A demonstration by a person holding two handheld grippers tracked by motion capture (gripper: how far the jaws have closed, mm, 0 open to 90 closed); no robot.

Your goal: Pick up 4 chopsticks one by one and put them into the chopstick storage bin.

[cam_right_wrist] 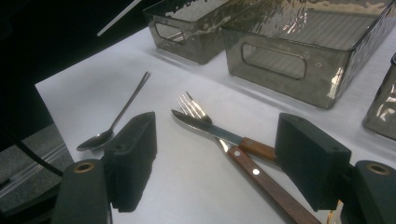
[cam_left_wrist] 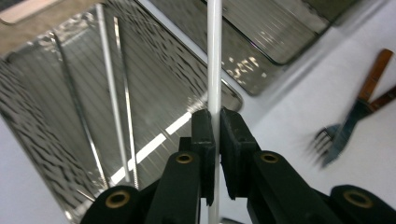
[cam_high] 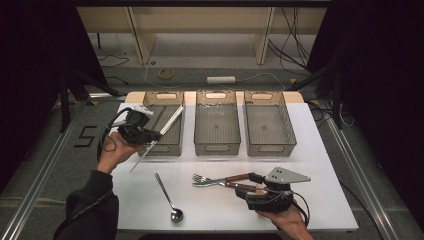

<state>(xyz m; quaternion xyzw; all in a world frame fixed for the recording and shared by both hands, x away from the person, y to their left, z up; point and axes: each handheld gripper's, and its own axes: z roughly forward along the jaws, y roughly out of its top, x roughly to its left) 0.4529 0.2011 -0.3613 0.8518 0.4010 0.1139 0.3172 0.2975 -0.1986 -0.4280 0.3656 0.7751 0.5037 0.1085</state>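
Left claw (cam_left_wrist: 217, 128) clamped on white chopstick (cam_left_wrist: 214, 56) above far-left bin (cam_high: 176, 146); right claw (cam_right_wrist: 215, 163) apart over knife (cam_right_wrist: 205, 128). Risk: thin stick pivots, slips, misses bin

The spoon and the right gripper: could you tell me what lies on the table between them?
A fork and a wooden-handled knife lie between the spoon and the right gripper, as the high view shows.
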